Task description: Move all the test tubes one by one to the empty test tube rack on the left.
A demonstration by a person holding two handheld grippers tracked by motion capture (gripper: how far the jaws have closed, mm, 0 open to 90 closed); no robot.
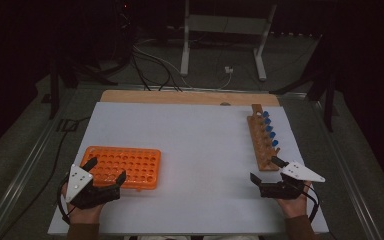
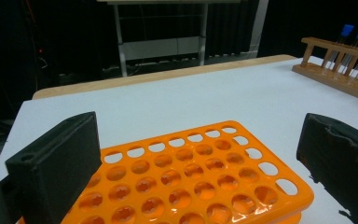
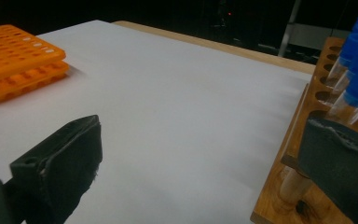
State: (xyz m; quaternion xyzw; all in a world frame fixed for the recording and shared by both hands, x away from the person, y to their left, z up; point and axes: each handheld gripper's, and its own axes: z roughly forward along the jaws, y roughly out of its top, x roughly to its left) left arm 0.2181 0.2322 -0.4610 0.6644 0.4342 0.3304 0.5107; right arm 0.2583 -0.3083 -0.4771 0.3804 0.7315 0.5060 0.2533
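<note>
a: both my grippers gape empty; left gripper (image 1: pixel 105 171) over the orange rack (image 1: pixel 130 167), right gripper (image 1: pixel 265 170) beside the wooden rack (image 1: pixel 260 145).

b: i'd pinch a blue-capped tube (image 1: pixel 275 143) below its cap, then lift straight.

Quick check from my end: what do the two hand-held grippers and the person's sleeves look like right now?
Both are black. The left hand-held gripper and right hand-held gripper each carry a pale grey three-cornered plate on top with small dark dots, and have blocky black jaws with matte, slightly worn pads. A black cable loops from each near the wrist. The sleeves are brown.
</note>
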